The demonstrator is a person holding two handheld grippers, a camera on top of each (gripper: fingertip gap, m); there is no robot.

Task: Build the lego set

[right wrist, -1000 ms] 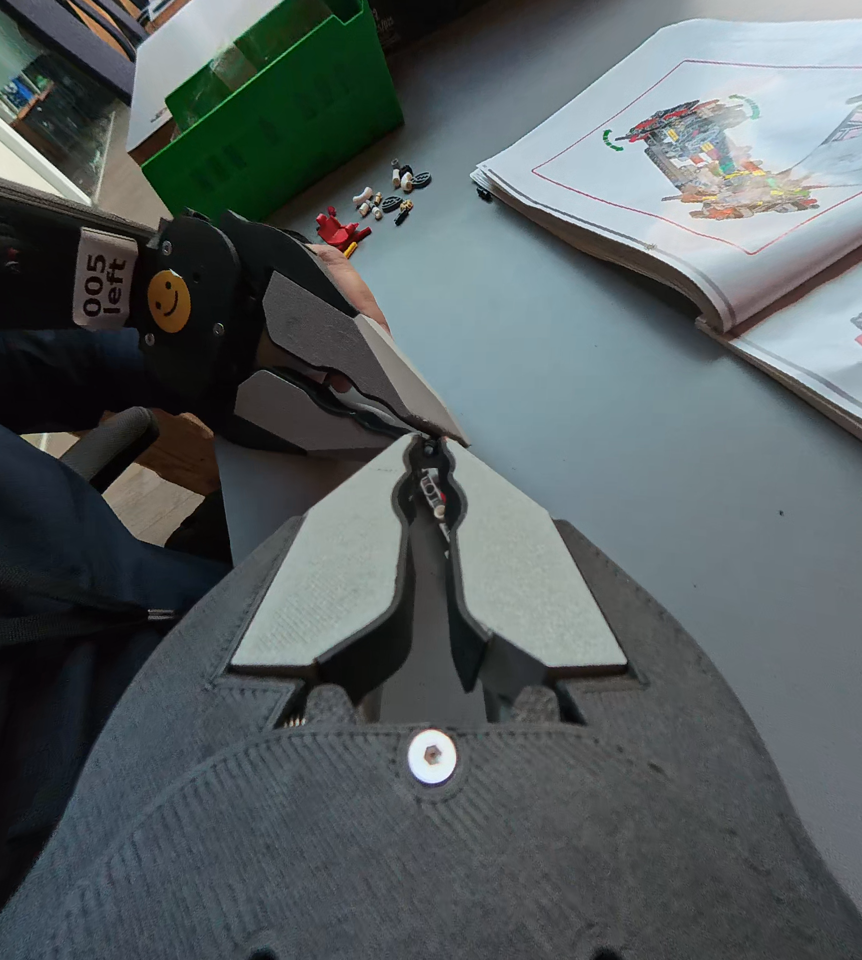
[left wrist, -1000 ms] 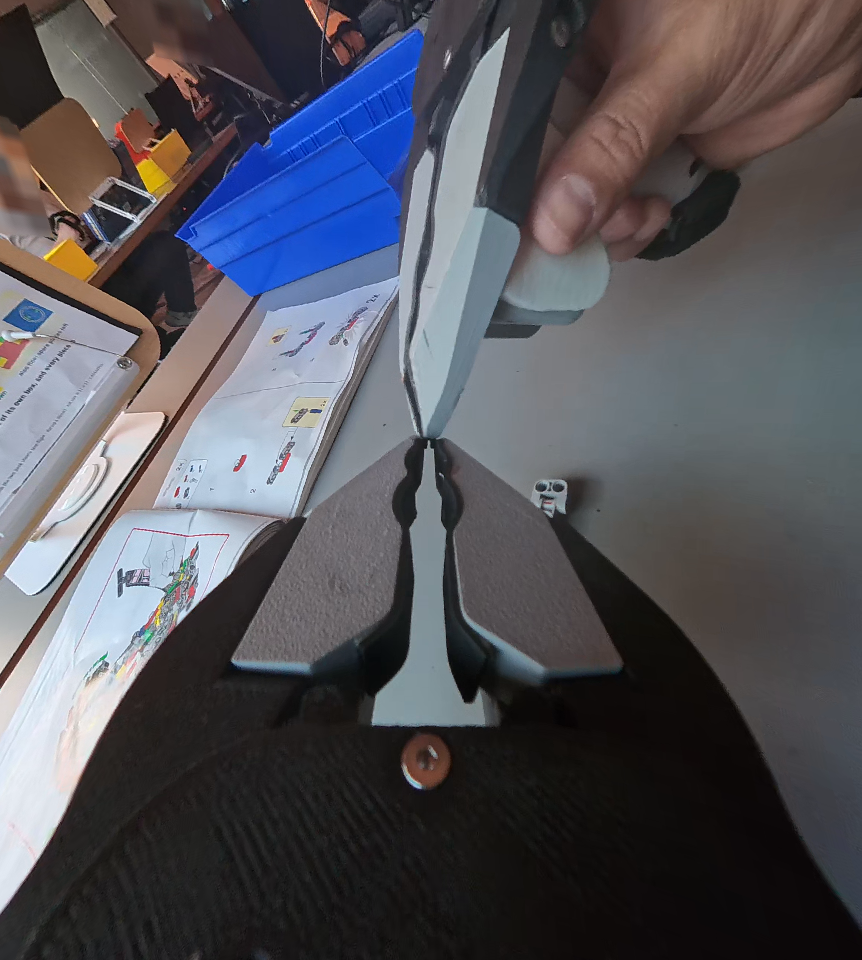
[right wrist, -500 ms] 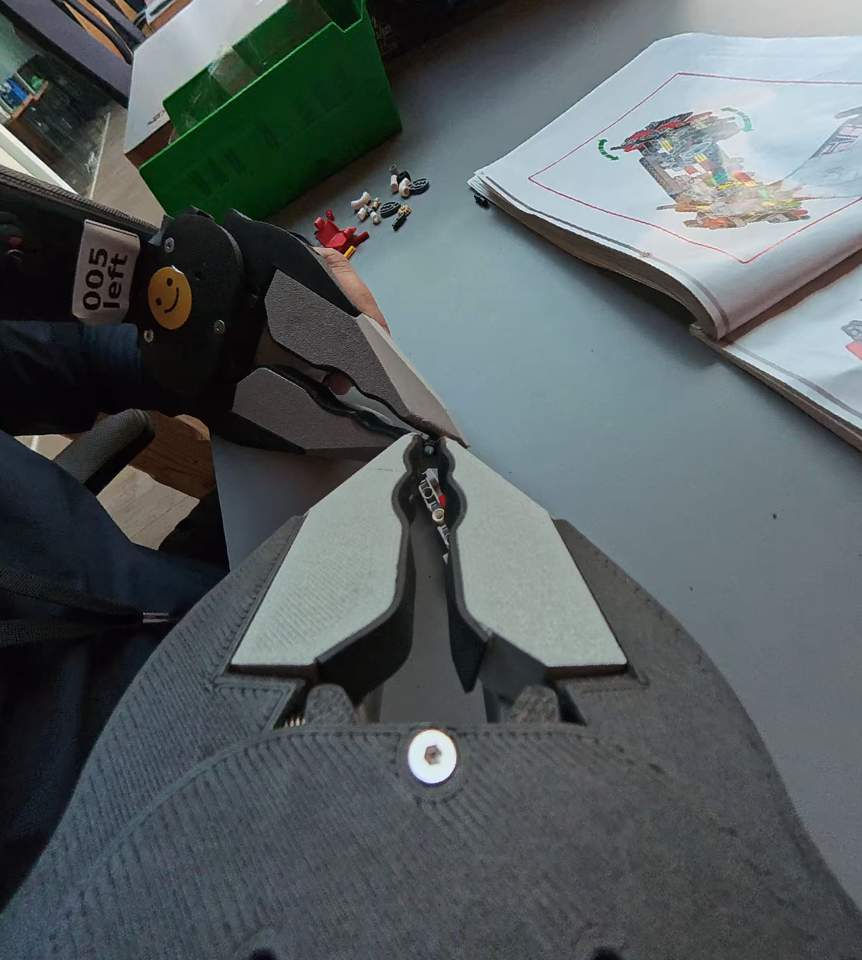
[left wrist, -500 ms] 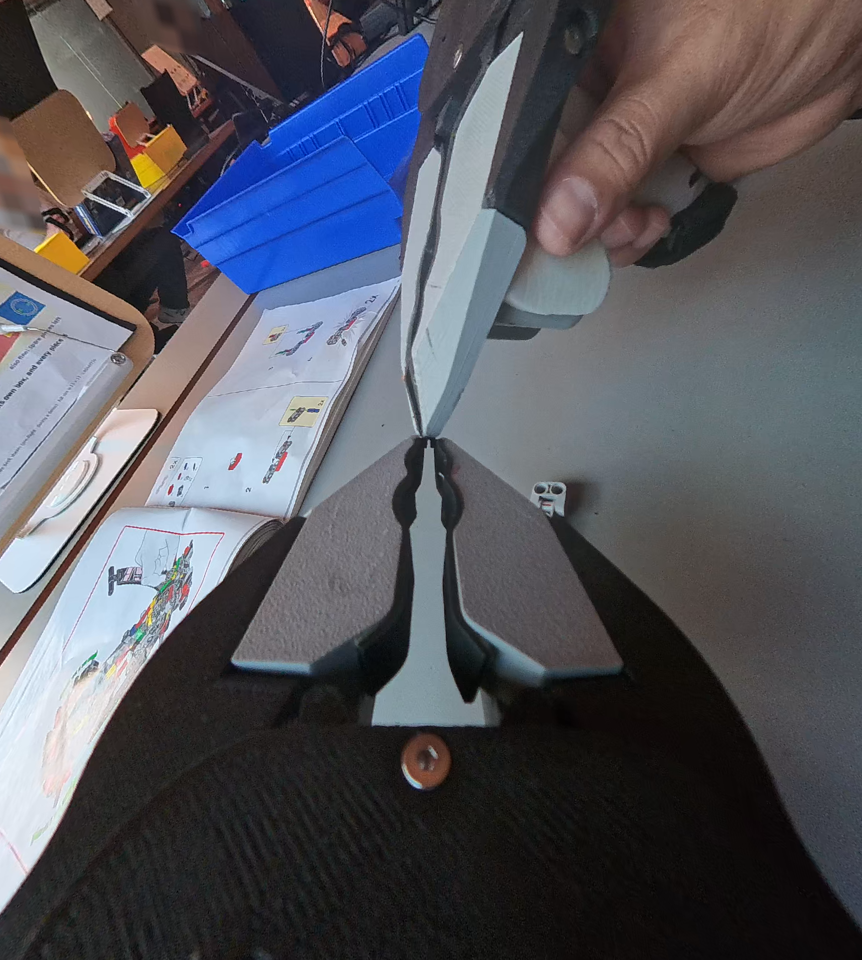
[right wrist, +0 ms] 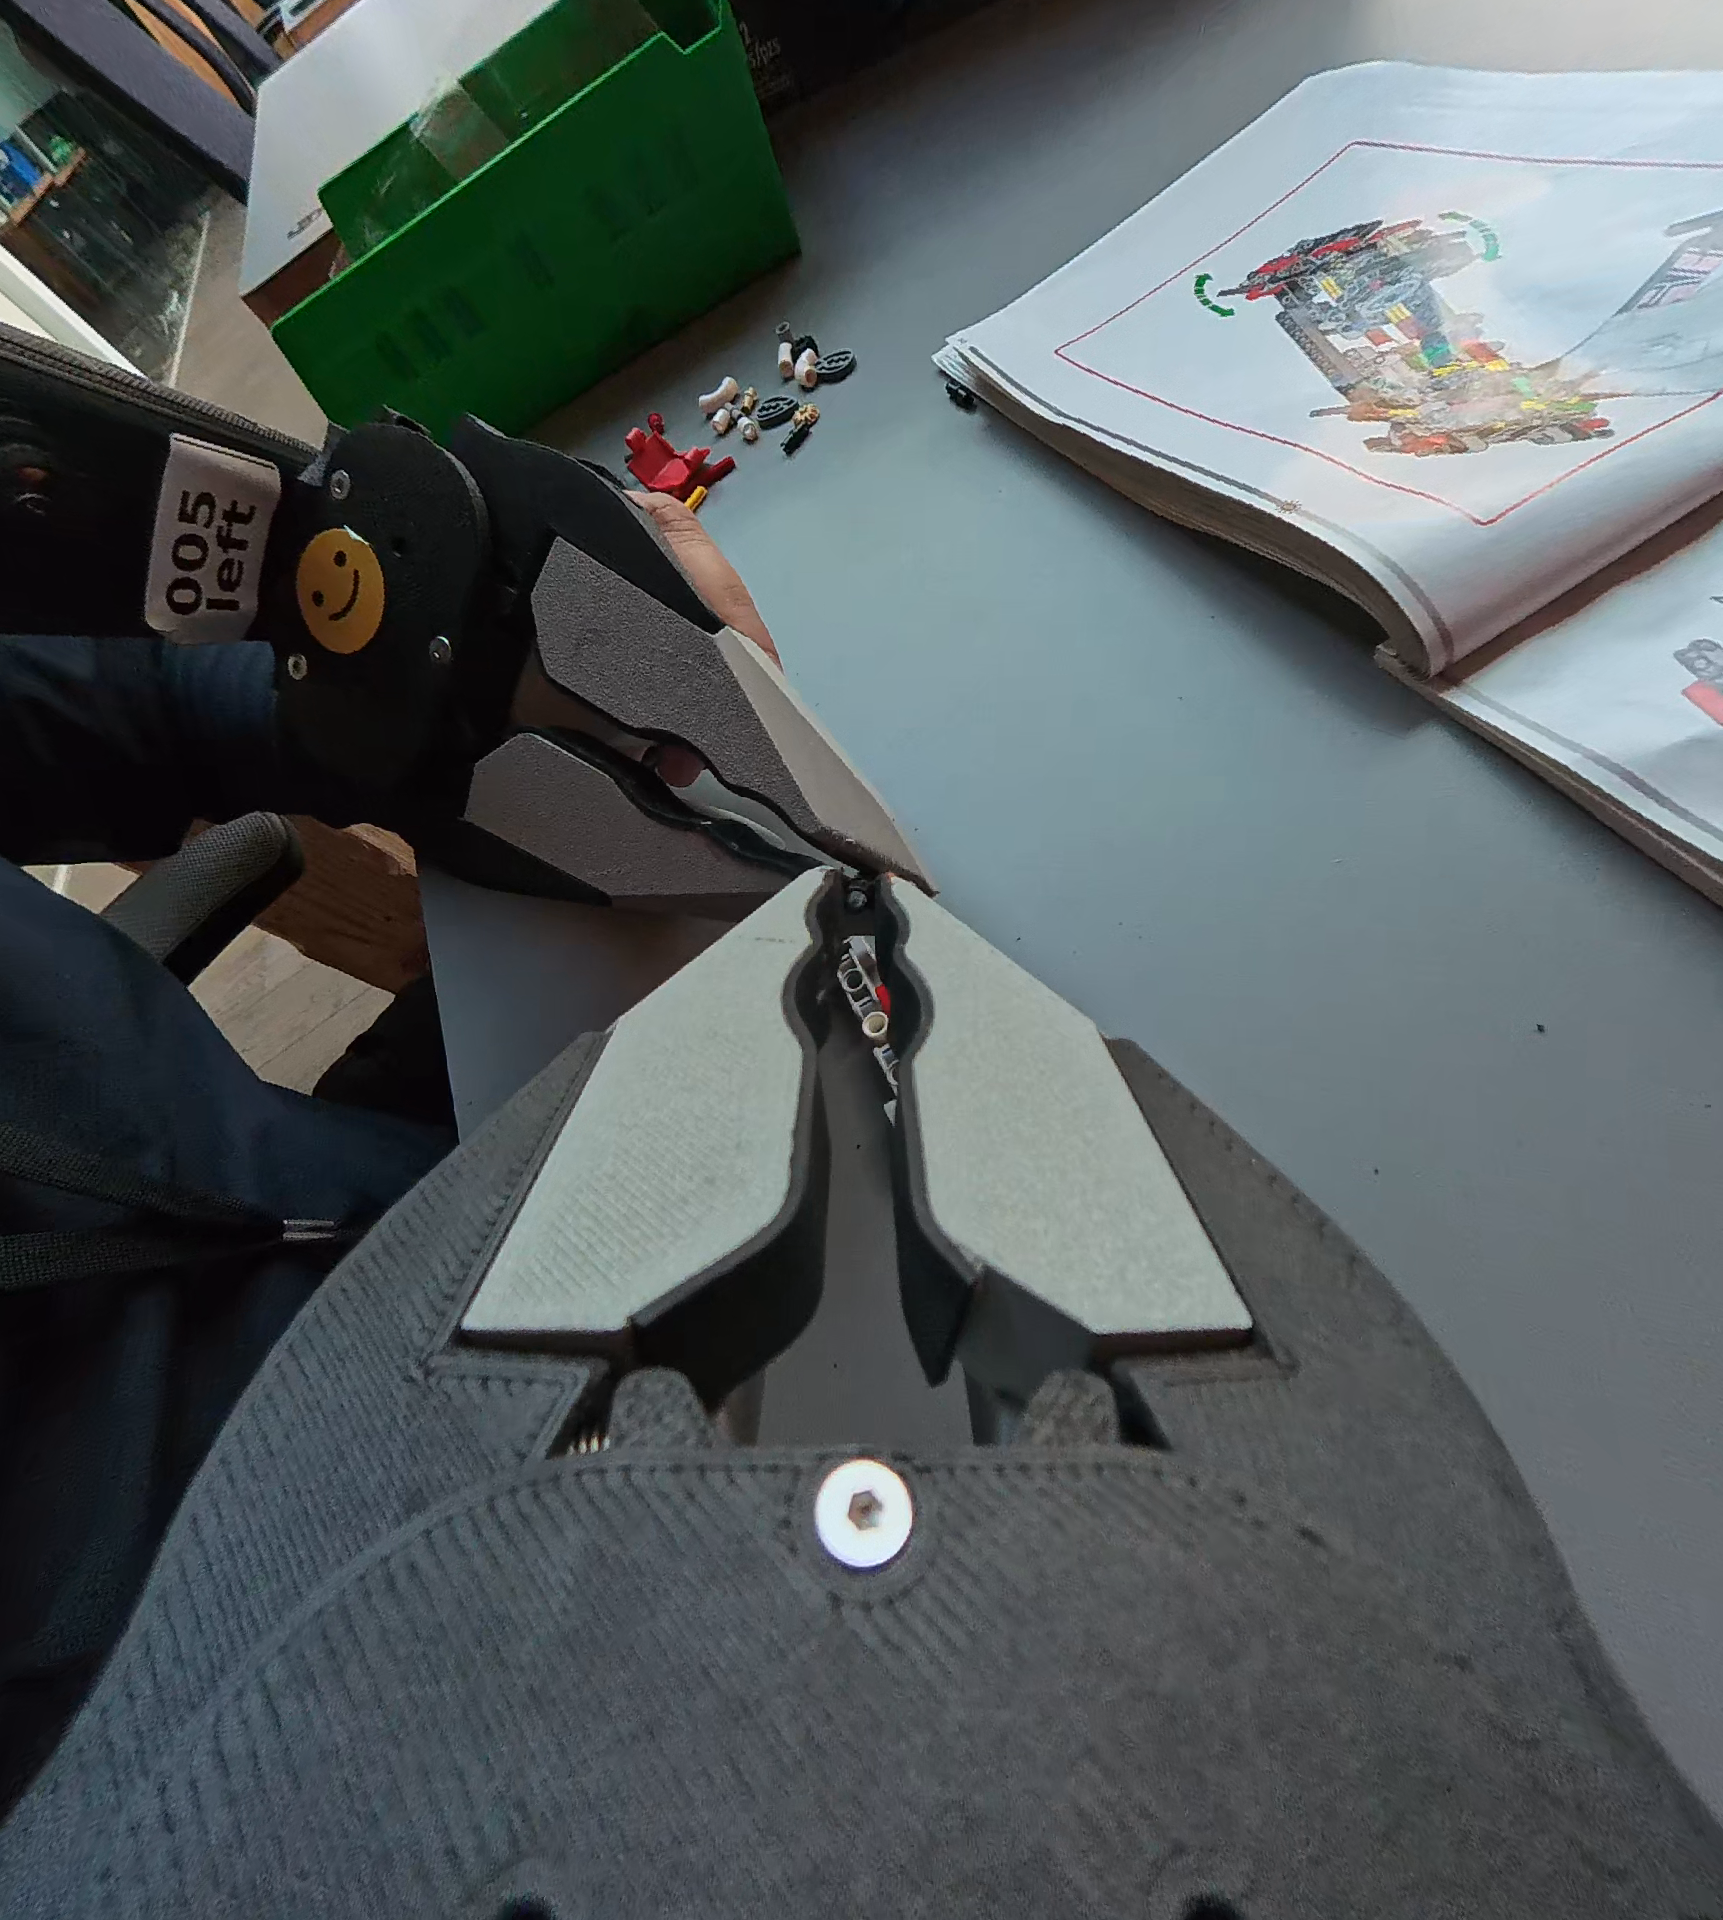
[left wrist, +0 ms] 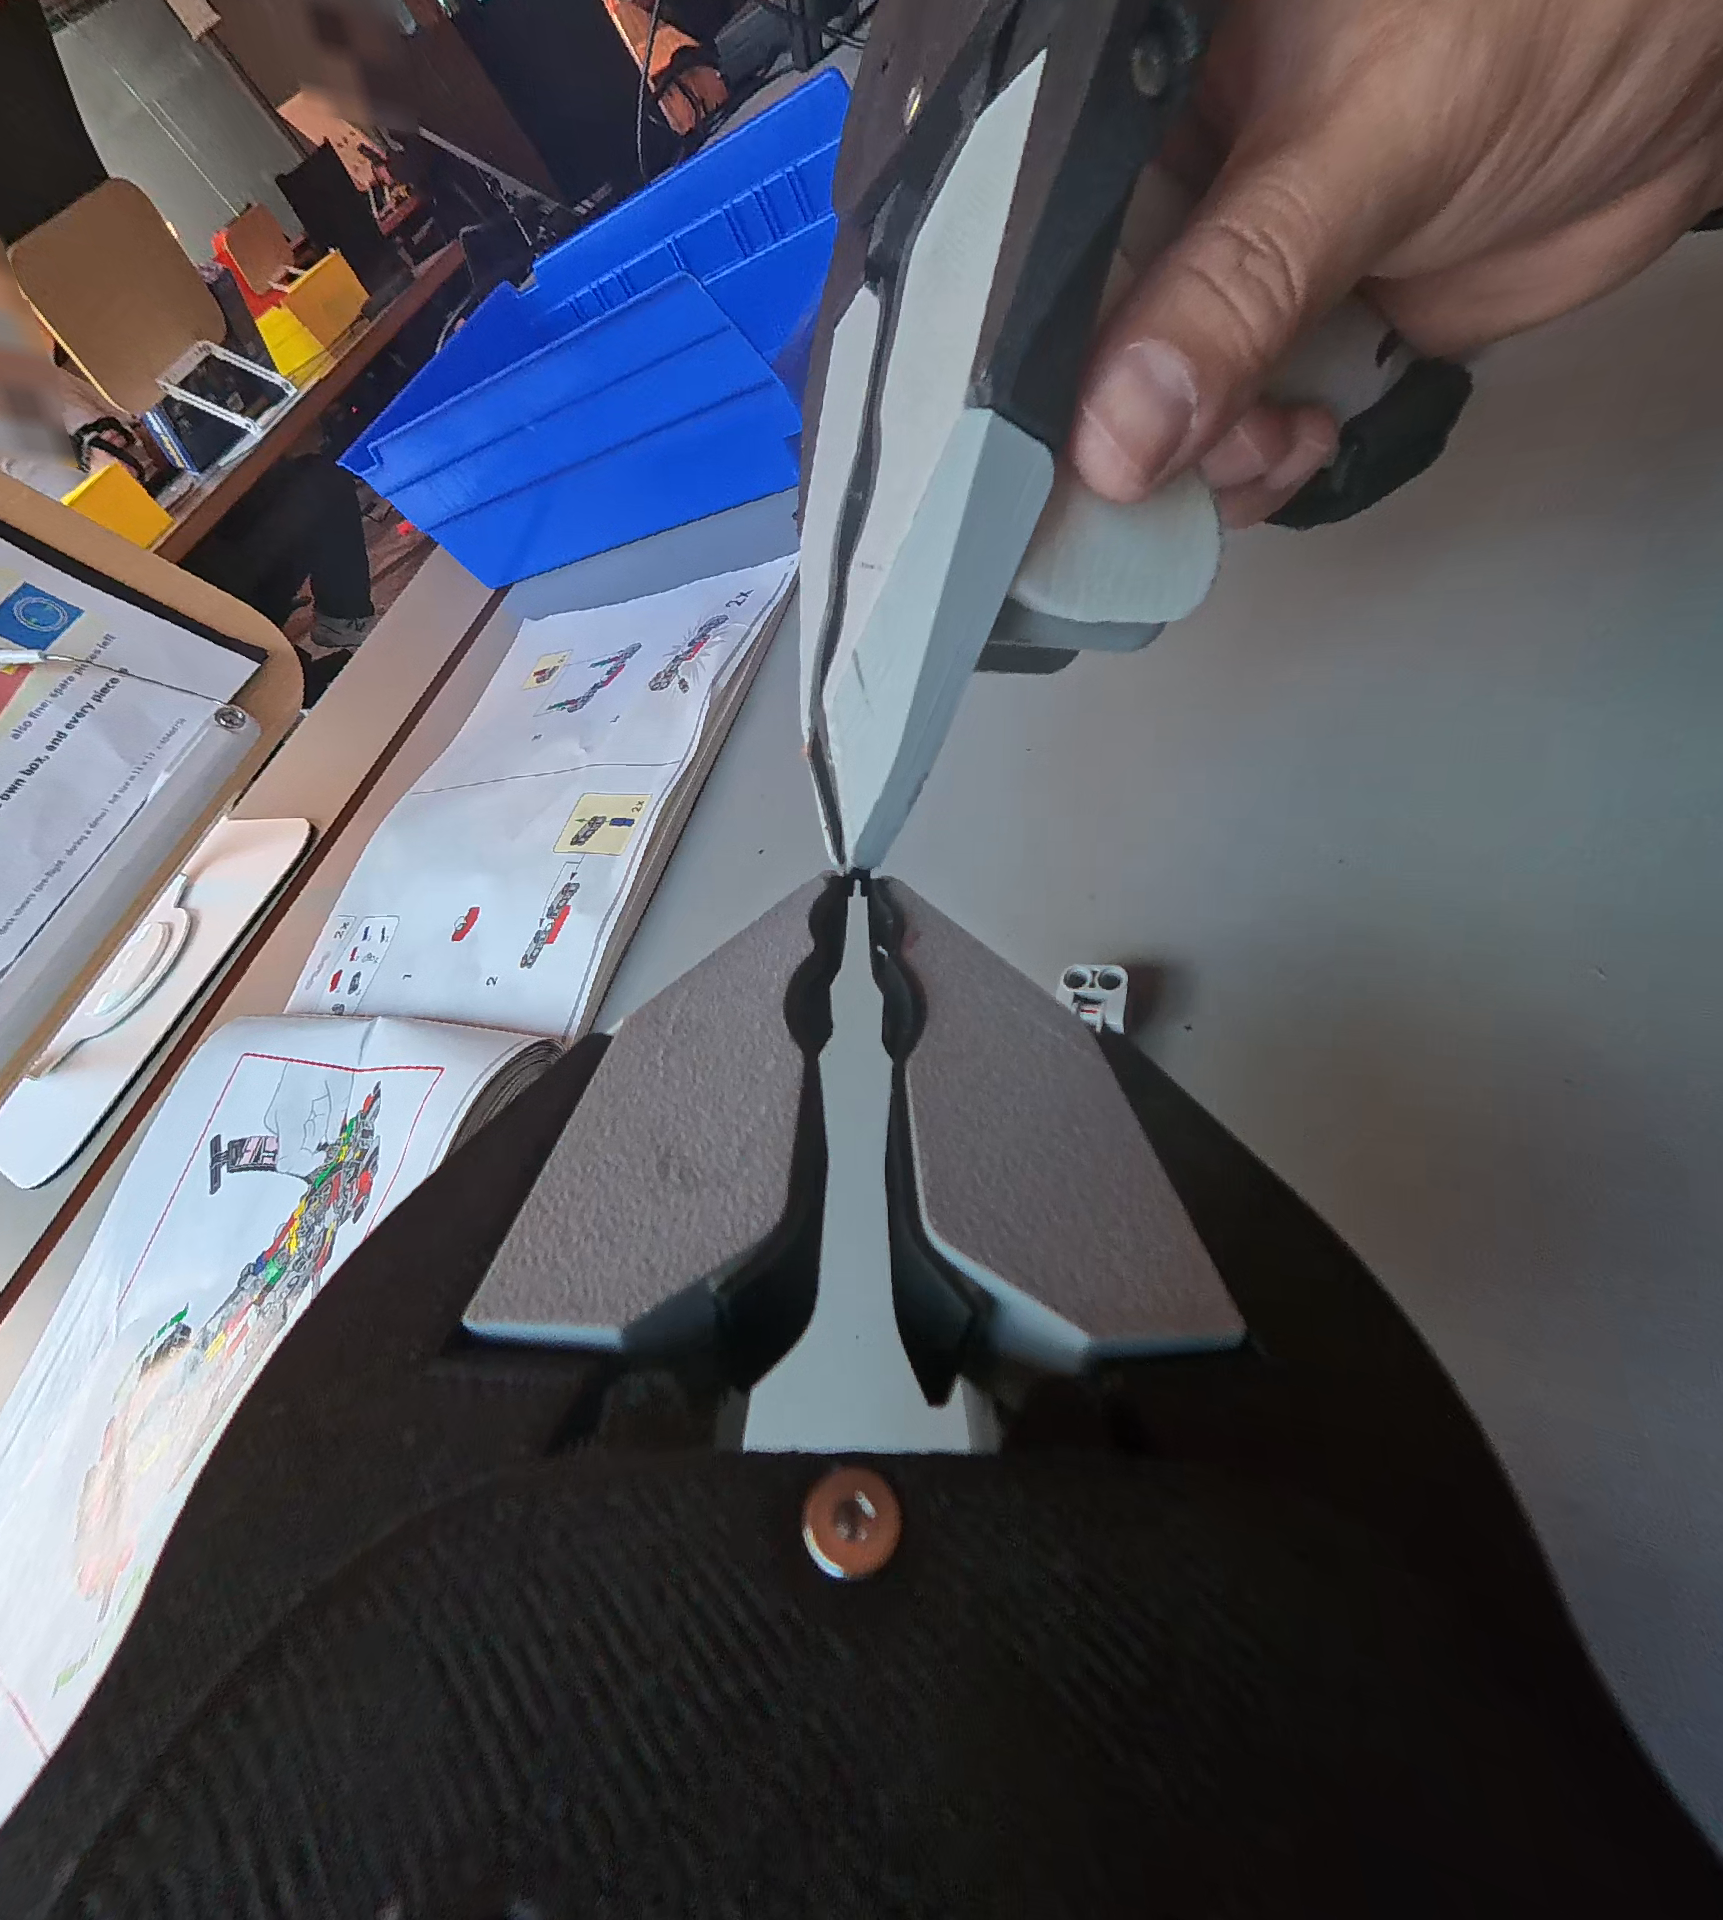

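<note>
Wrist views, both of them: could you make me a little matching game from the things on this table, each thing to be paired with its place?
Things:
1. green bin
2. blue bins
3. small grey piece
4. red piece

Places:
A. on the table, just right of the left gripper
B. beyond the open booklet
C. at the near left end of the loose small parts
D. behind the loose small parts, at the far end of the table

Pairs: 1-D, 2-B, 3-A, 4-C
</note>
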